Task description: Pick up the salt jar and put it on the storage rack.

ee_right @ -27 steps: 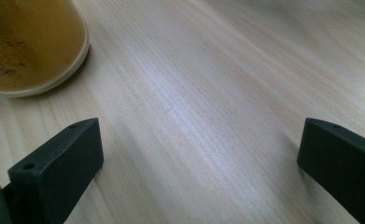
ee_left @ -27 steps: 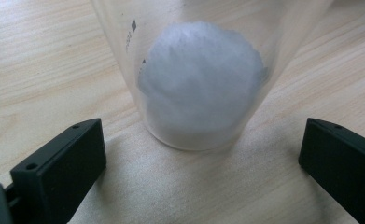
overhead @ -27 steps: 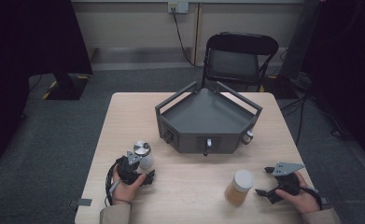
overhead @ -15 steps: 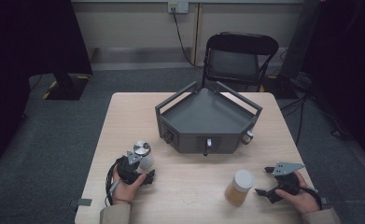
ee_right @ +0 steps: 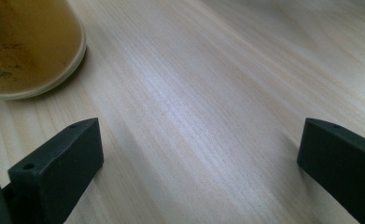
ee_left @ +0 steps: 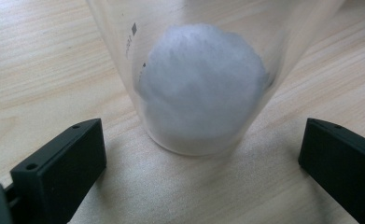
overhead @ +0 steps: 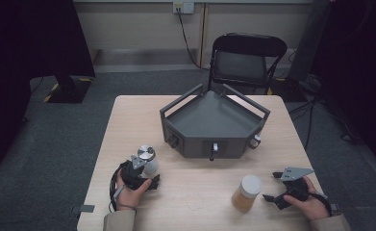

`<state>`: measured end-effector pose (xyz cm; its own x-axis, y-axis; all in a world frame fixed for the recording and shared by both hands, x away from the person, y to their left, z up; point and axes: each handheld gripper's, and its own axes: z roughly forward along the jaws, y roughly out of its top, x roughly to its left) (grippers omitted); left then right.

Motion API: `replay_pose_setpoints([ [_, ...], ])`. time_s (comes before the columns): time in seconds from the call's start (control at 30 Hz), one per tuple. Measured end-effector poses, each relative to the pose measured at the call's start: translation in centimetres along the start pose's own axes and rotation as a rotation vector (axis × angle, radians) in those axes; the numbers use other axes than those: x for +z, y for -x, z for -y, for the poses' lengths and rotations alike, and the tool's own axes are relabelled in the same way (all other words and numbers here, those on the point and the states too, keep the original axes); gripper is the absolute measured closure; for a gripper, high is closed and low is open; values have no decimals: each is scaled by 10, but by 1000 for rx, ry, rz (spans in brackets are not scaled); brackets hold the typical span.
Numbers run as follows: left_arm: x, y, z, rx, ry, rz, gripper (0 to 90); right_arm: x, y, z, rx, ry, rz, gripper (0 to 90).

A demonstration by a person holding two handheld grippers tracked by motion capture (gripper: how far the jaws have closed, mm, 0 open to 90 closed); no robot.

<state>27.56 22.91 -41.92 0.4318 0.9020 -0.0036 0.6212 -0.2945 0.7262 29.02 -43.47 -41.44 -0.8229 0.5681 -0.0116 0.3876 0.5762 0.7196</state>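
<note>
Grey carpet floor (overhead: 56, 144) — black folding chair (overhead: 245, 60) against beige wall (overhead: 137, 24).

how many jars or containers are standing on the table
2. A clear container holding white fluff stands at front left, just ahead of the left claw. An amber jar with a pale lid stands at front right, beside the right claw. The grey tray might hide more.

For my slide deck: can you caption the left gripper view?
Open left claw facing a clear plastic container holding a white cotton ball, standing on the wooden table.
</note>
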Motion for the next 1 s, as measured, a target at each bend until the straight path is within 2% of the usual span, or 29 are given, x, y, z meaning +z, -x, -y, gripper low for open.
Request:
replay_pose_setpoints([
  [0.37, 0, 0, -2, -23, 6, -1, 19, 0, 0, 0, 0, 0, 0, 0],
  [0.6, -2, -1, -1, -23, 37, -1, 19, 0, 0, 0, 0, 0, 0, 0],
  [0.63, -1, -1, -2, -37, 38, -5, 19, 0, 0, 0, 0, 0, 0, 0],
  [1.0, 2, -4, -6, -56, 78, 4, 23, 0, 0, 0, 0, 0, 0, 0],
])
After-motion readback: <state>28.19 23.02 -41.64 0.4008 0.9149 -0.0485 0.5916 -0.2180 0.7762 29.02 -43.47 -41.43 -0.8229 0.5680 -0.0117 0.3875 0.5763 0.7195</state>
